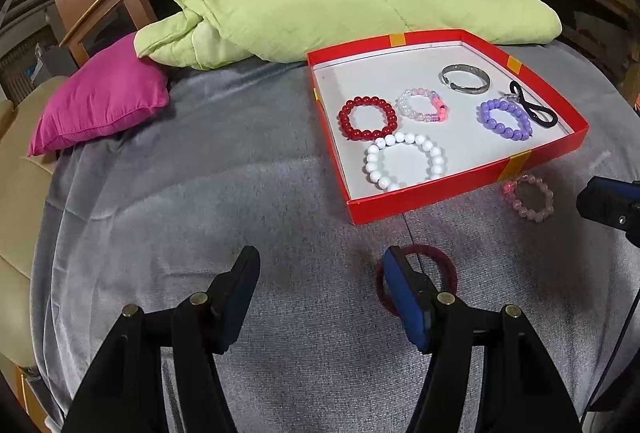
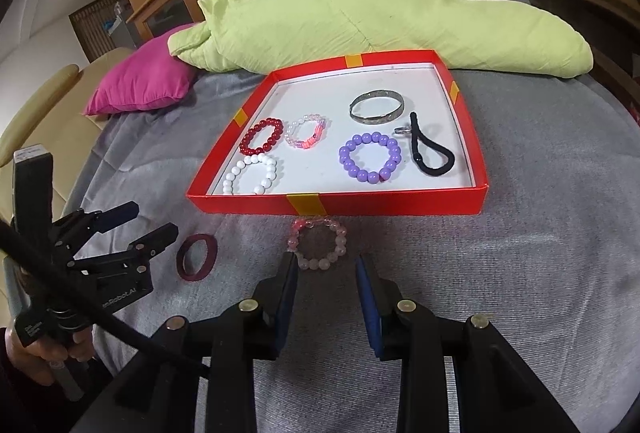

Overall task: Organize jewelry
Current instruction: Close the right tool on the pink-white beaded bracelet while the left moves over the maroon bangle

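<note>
A shallow red box lay on a grey bed cover, and everything else is placed from it. Inside it sat a red bead bracelet, a white bead bracelet, a pink-and-clear bracelet, a silver bangle, a purple bead bracelet and a black hair tie. Just outside its near wall, close to the yellow tape strip, lay a pale pink bead bracelet, and a dark red ring band lay farther out on the cover. The right hand-held gripper hovered just short of the pink bracelet, jaws partly apart and empty. The left hand-held gripper stood wide apart, holding nothing, its right finger overlapping the band. Beyond the box lay a green quilt.
</note>
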`<action>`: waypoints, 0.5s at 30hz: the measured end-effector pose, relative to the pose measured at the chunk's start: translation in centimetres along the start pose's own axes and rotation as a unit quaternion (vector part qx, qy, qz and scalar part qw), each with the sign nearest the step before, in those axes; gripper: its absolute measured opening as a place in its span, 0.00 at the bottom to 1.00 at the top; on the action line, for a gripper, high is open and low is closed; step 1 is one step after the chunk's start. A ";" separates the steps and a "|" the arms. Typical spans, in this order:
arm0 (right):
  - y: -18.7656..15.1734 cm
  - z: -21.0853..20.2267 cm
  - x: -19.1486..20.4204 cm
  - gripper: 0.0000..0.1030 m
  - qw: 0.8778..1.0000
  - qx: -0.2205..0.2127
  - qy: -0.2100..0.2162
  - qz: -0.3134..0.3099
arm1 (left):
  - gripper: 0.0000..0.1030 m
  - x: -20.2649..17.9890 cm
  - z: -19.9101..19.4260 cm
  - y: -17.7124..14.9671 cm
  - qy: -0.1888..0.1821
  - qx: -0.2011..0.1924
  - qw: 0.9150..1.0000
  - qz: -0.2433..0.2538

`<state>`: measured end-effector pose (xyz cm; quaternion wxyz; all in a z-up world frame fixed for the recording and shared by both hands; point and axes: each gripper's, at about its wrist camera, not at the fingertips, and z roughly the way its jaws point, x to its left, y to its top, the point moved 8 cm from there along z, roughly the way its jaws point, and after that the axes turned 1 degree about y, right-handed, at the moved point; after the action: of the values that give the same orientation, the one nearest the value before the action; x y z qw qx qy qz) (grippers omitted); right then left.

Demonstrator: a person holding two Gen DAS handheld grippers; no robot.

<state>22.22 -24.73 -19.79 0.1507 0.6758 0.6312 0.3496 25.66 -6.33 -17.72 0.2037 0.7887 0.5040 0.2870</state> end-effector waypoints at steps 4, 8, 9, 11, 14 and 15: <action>-0.1 0.4 0.4 0.32 1.000 0.005 0.000 -0.002 | 0.64 0.2 0.1 -0.1 -0.002 0.005 1.000 -0.002; -0.3 0.8 0.4 0.32 1.000 0.009 -0.002 -0.002 | 0.64 0.4 0.1 -0.2 -0.005 0.009 1.000 -0.006; -0.3 1.0 0.4 0.32 1.000 0.011 -0.003 -0.002 | 0.64 0.4 0.1 -0.2 -0.006 0.009 1.000 -0.006; -0.4 1.2 0.4 0.32 1.000 0.013 -0.005 0.001 | 0.64 0.4 0.2 -0.2 -0.005 0.011 1.000 -0.007; -0.4 1.5 0.2 0.32 1.000 0.016 -0.008 0.004 | 0.64 0.5 0.2 -0.2 -0.005 0.013 1.000 -0.009; -0.4 1.7 0.2 0.32 1.000 0.017 -0.010 0.005 | 0.64 0.5 0.3 -0.3 -0.005 0.014 1.000 -0.009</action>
<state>23.05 -24.10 -21.25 0.1443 0.6846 0.6322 0.3329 25.85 -5.75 -17.96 0.1981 0.7882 0.5142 0.2740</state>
